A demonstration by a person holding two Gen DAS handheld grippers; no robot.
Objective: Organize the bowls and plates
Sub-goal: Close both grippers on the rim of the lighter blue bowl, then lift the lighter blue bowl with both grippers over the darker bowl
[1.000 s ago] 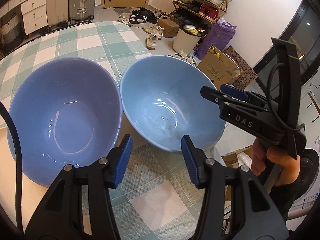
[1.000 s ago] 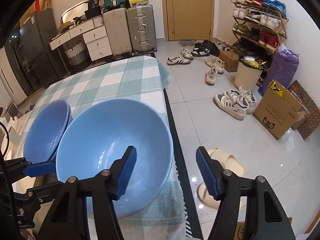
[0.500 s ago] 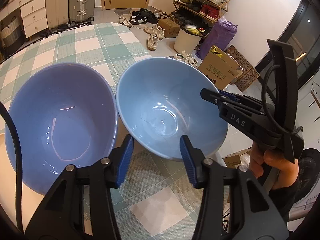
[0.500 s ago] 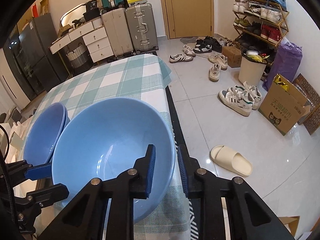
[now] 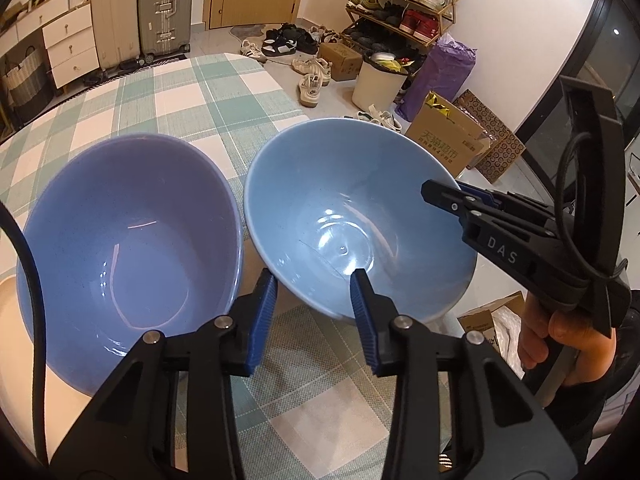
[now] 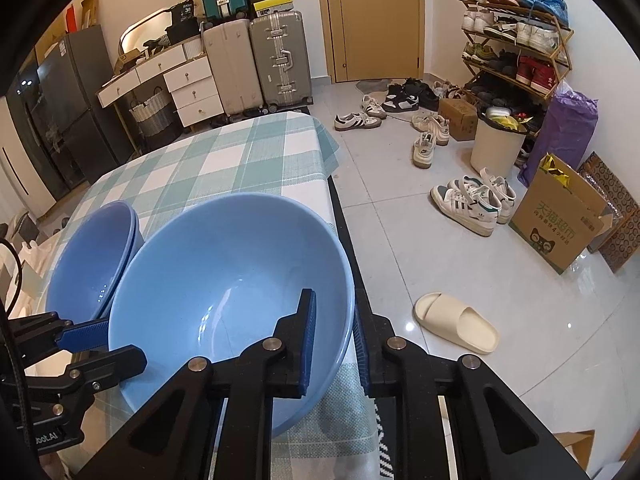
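Observation:
A light blue bowl sits tilted near the right edge of the checked table. My right gripper is shut on its near right rim, one finger inside and one outside; it also shows in the left wrist view. The bowl fills the lower left of the right wrist view. A darker blue-violet bowl stands to its left, seemingly stacked on another. My left gripper is open and empty, just in front of the gap between the bowls.
The table edge drops to a tiled floor with a beige slipper, shoes, a cardboard box and a bin. A cream plate or board lies at the far left under the violet bowl. Suitcases and drawers stand behind the table.
My right gripper has closed from wide open onto the light blue bowl's rim. The bowl now tilts, shifted slightly. My left gripper has stayed open in the same place.

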